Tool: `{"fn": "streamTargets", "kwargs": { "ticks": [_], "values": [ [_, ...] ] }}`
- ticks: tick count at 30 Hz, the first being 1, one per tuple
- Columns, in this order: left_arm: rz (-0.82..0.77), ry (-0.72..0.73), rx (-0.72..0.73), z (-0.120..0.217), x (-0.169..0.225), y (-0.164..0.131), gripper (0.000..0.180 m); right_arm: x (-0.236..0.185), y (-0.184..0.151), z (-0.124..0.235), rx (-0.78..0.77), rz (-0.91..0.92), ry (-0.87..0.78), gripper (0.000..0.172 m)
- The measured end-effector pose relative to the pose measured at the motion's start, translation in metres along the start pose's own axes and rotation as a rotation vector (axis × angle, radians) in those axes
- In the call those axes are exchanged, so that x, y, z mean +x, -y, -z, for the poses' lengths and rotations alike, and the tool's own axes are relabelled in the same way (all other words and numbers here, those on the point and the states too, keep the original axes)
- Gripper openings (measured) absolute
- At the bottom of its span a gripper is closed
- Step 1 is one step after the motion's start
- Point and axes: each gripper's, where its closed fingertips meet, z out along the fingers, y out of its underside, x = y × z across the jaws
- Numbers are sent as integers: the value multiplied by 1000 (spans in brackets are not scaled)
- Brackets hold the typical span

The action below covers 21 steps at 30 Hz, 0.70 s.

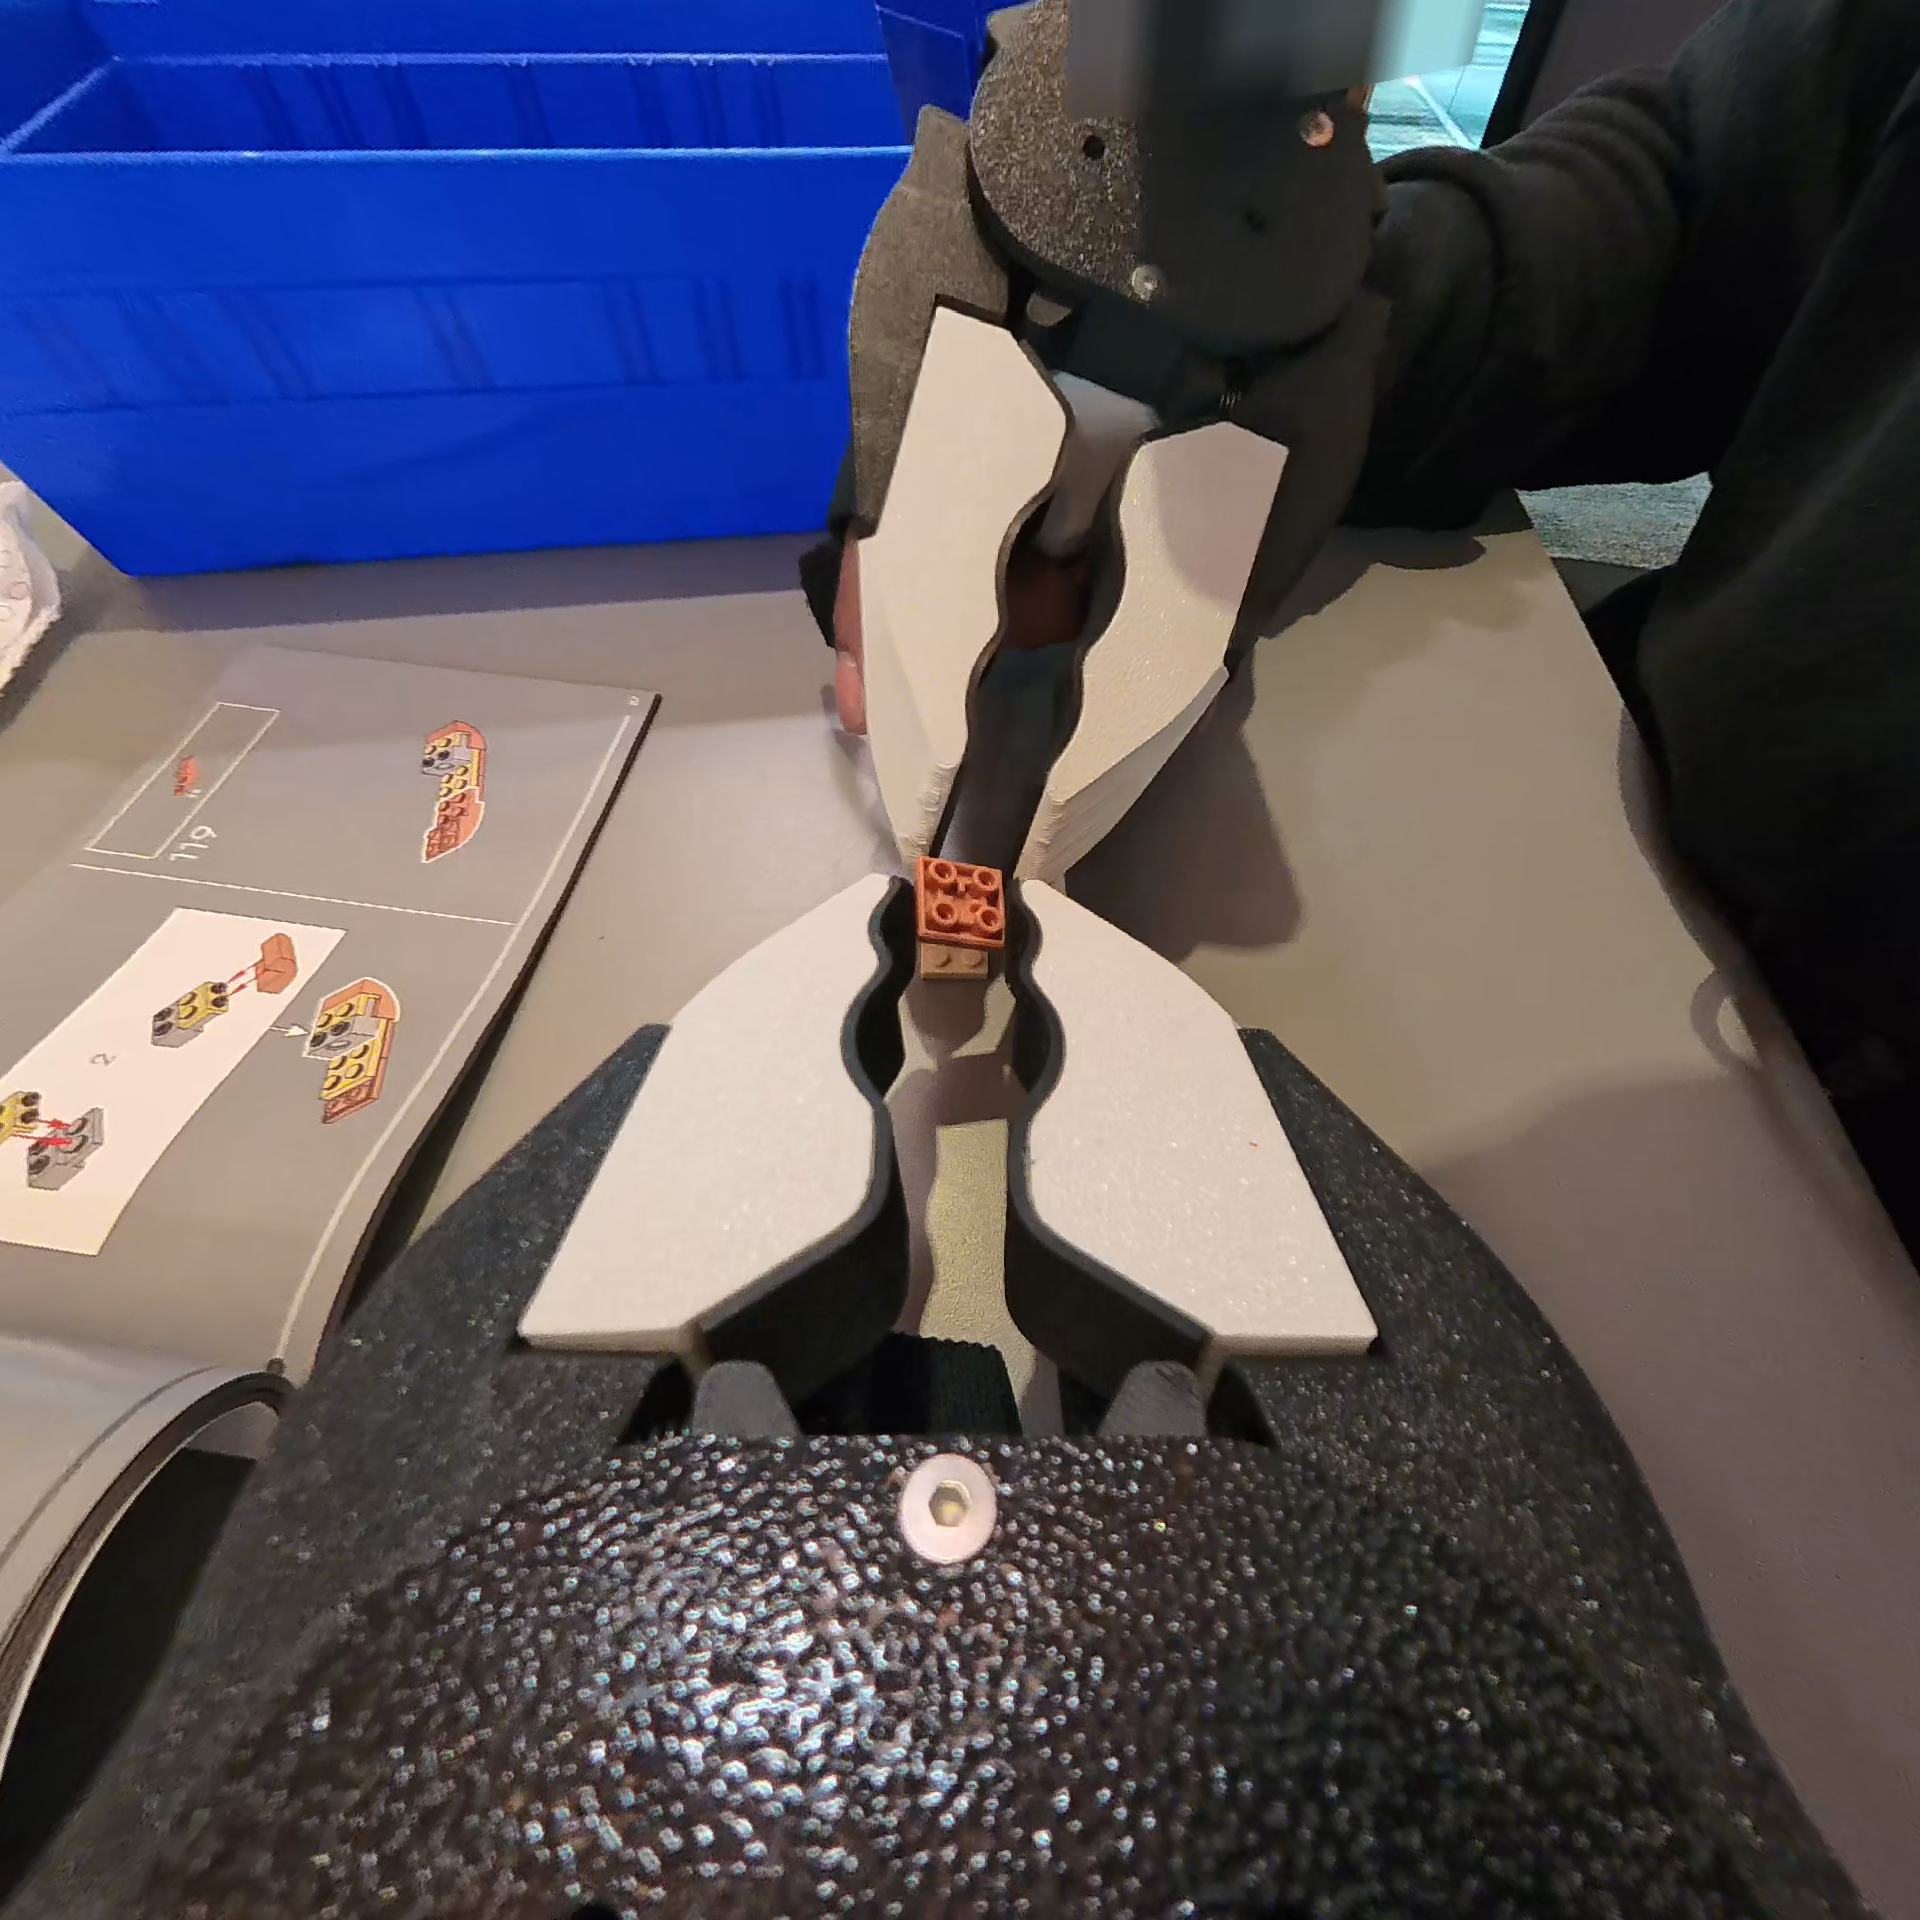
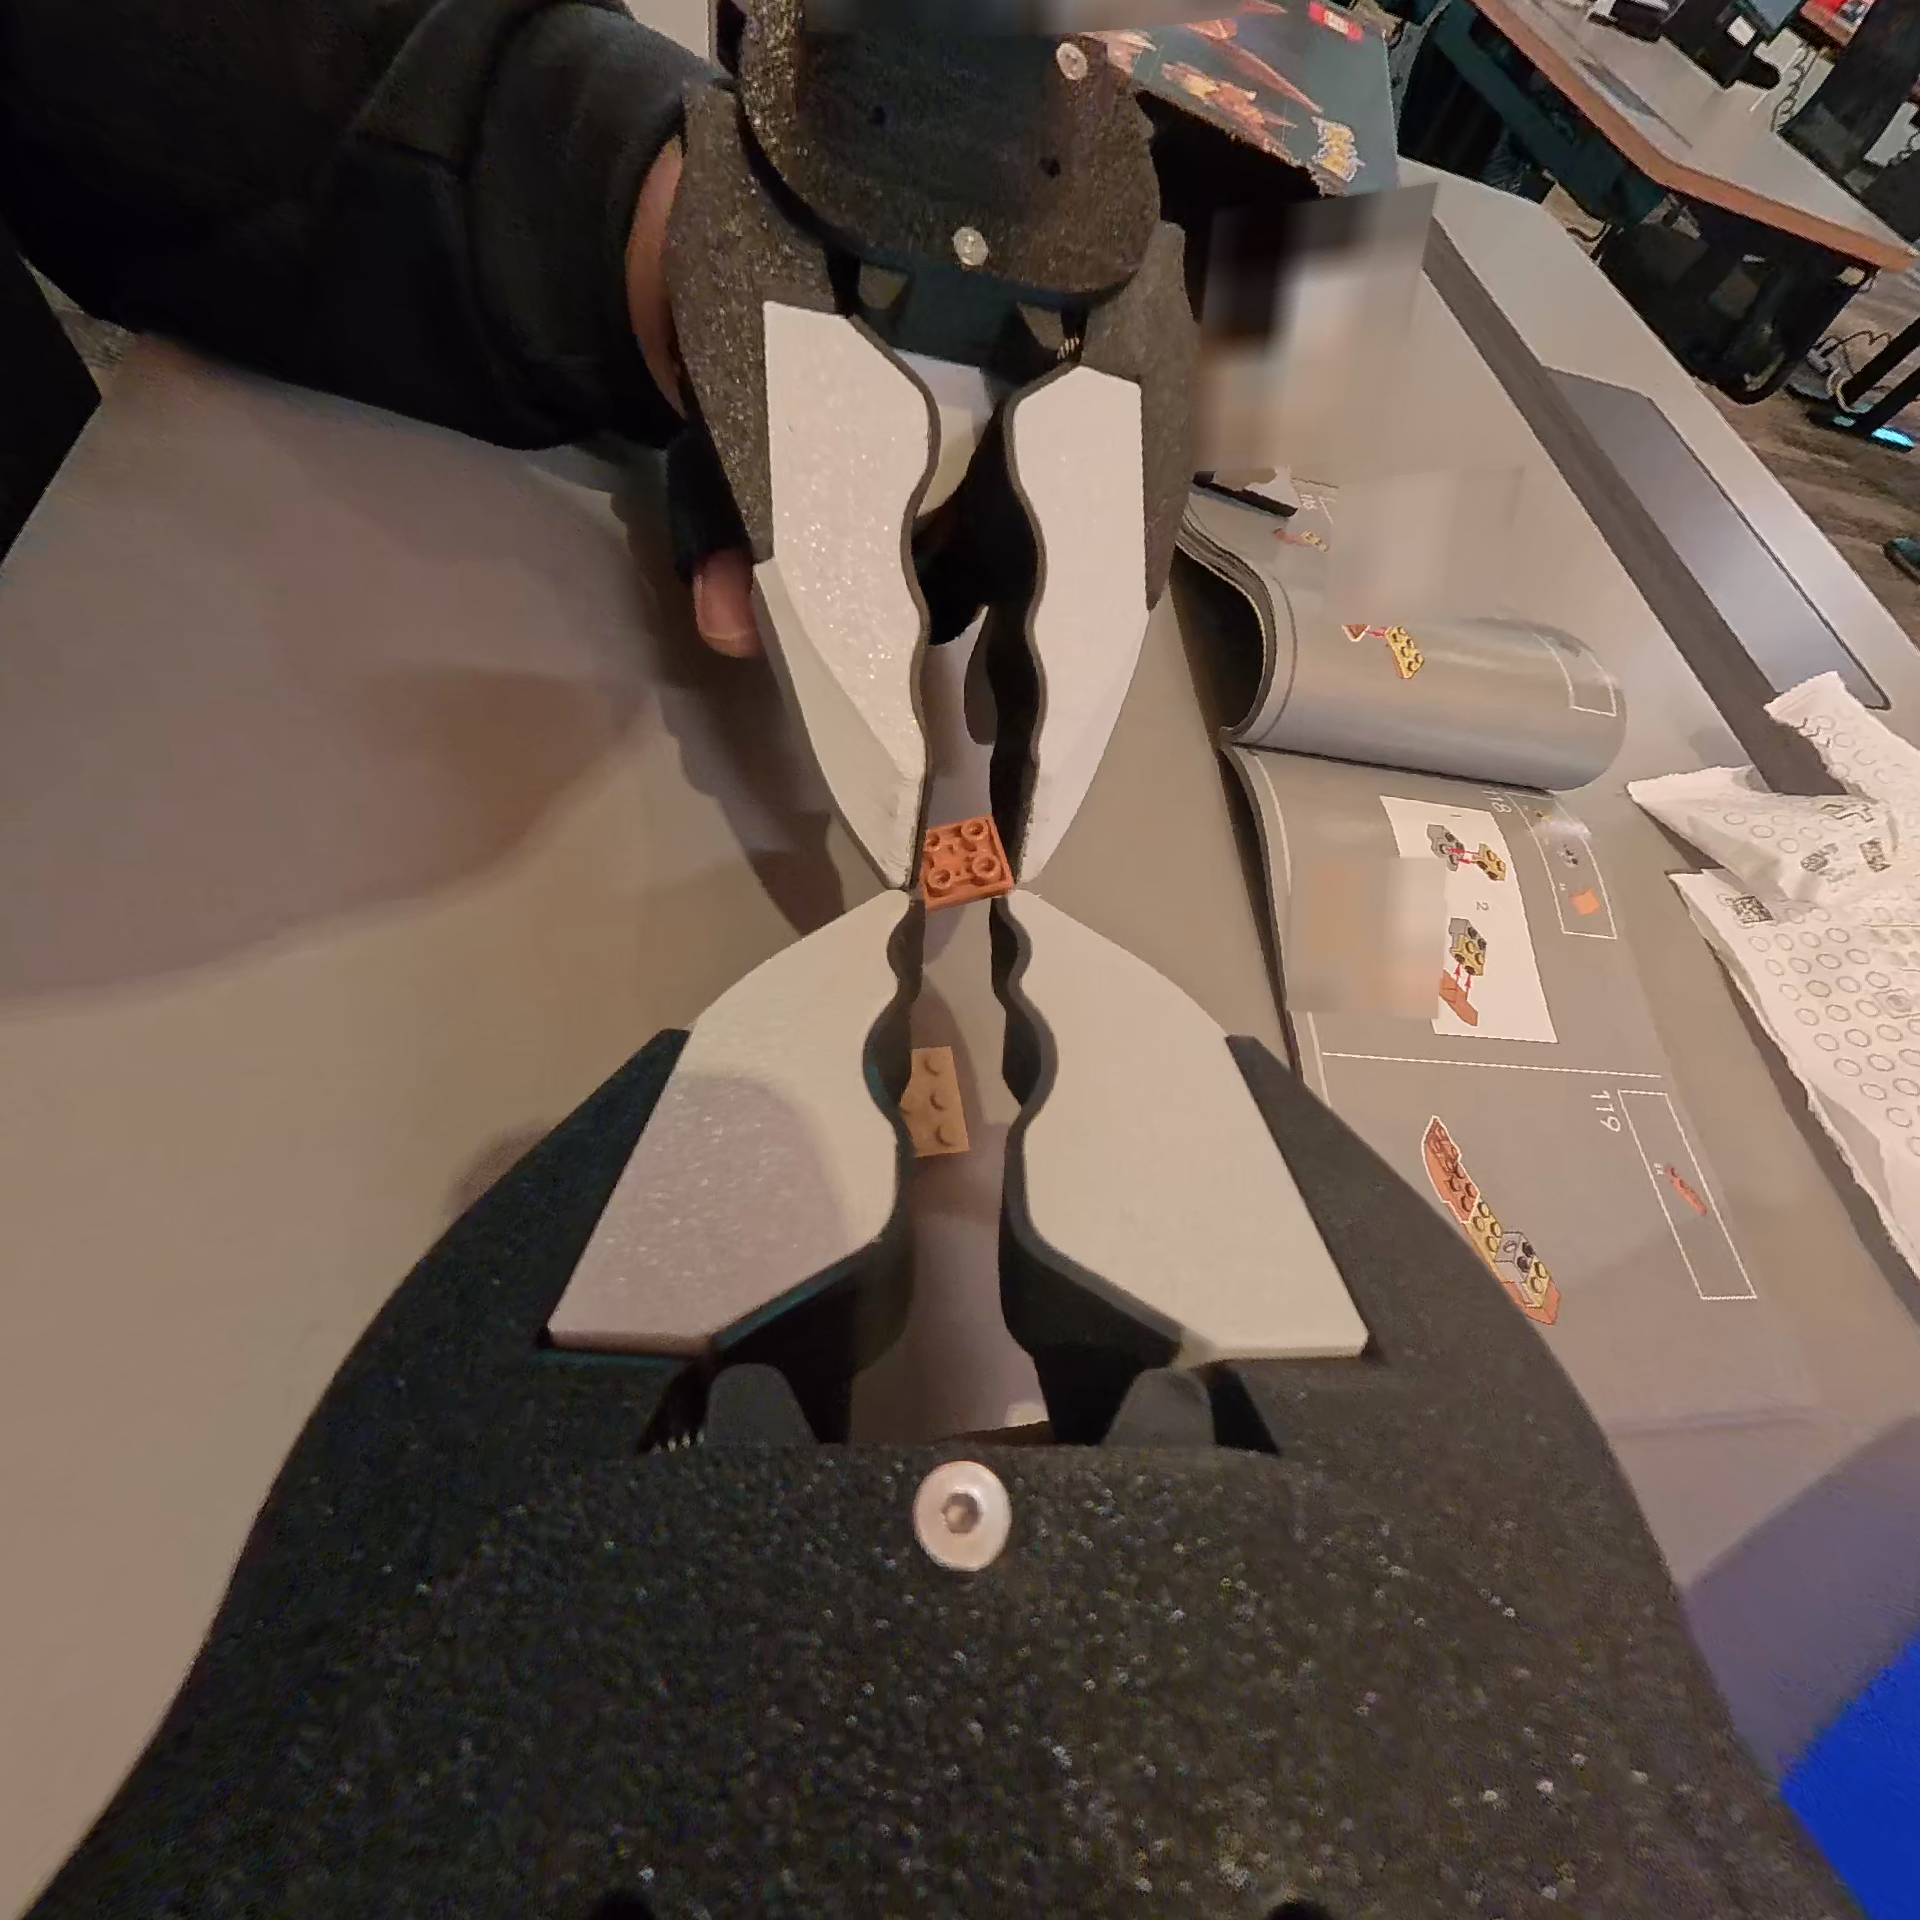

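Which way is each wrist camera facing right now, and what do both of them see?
Left wrist view: mounted on the left gripper, looking along its own fingers, which pinch an orange brick, toward the blue bins.
Right wrist view: mounted on the right gripper, looking the opposite way, past its own parted fingers to a dark sleeve.
Shared: both grippers tip to tip, the brick, a tan plate, and the booklet.

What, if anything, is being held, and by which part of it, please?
The left gripper pinches the orange brick by two opposite sides.

booklet [image 1: 312,935] cut off at left edge; tan plate [image 1: 954,961] half hidden under orange brick [image 1: 961,902]
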Motion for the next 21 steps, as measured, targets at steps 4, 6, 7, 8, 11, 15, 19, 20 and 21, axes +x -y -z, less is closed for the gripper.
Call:
{"fn": "streamTargets", "kwargs": {
  "ticks": [4, 6, 7, 8, 11, 15, 19, 20, 21],
  "values": [
    [19, -11, -3, 0, 0, -1, 16, -2, 0, -1, -3, 41, -8, 14],
    [37, -22, -2, 1, 1, -1, 16, -3, 0, -1, 0, 53, -6, 16],
    [46, -28, -1, 1, 1, 0, 16, -3, 1, -1, 2, 59, -5, 16],
    [55, -36, 1, 1, 2, 0, 16, -4, 1, -1, 5, 63, -3, 17],
    [72, -59, 2, 2, 4, 0, 16, -5, 2, 0, 12, 72, 0, 17],
    [75, -77, 0, 2, 7, 0, 16, -6, 3, 0, 22, 77, 10, 17],
    [79, -98, -1, 2, 9, 0, 16, -9, 5, 1, 33, 75, 27, 17],
    [80, -107, -1, 3, 10, 0, 16, -10, 5, 2, 36, 76, 35, 18],
    [80, -115, -1, 3, 11, 0, 16, -10, 5, 2, 40, 77, 41, 18]
  ]
}}
